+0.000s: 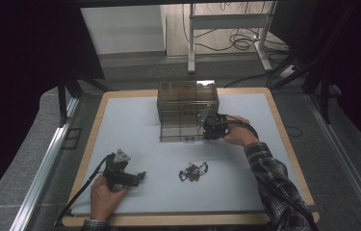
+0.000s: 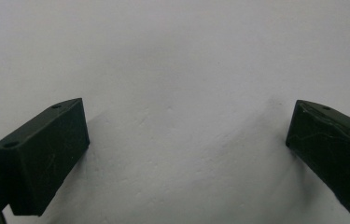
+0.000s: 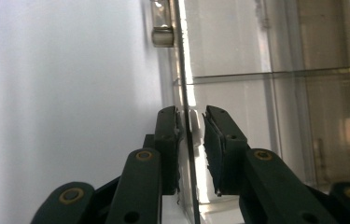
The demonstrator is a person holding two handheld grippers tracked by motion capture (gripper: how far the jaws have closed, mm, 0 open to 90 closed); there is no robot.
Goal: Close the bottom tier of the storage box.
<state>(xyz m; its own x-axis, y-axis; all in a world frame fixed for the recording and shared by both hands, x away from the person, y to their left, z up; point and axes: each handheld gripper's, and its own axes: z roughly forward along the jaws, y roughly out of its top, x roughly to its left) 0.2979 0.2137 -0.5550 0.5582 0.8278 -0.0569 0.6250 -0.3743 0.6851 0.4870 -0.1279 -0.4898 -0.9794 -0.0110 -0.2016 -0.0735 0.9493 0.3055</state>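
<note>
The left claw (image 1: 141, 176) lies low with jaws spread wide, nothing between them. The right claw (image 3: 191, 126), forearm outstretched, has jaws nearly closed, a thin clear edge between them.

Left claw (image 1: 142, 175): black body, grey three-cornered plate on top, black cable trailing off it; blocky black jaws with small screw holes on their top faces. Right claw (image 3: 190, 122): dark green-black linked arms with brass-ringed pivots and flat pads. Right sleeve (image 1: 277, 185): dark plaid flannel. Left cuff (image 1: 94, 224): same plaid.
</note>
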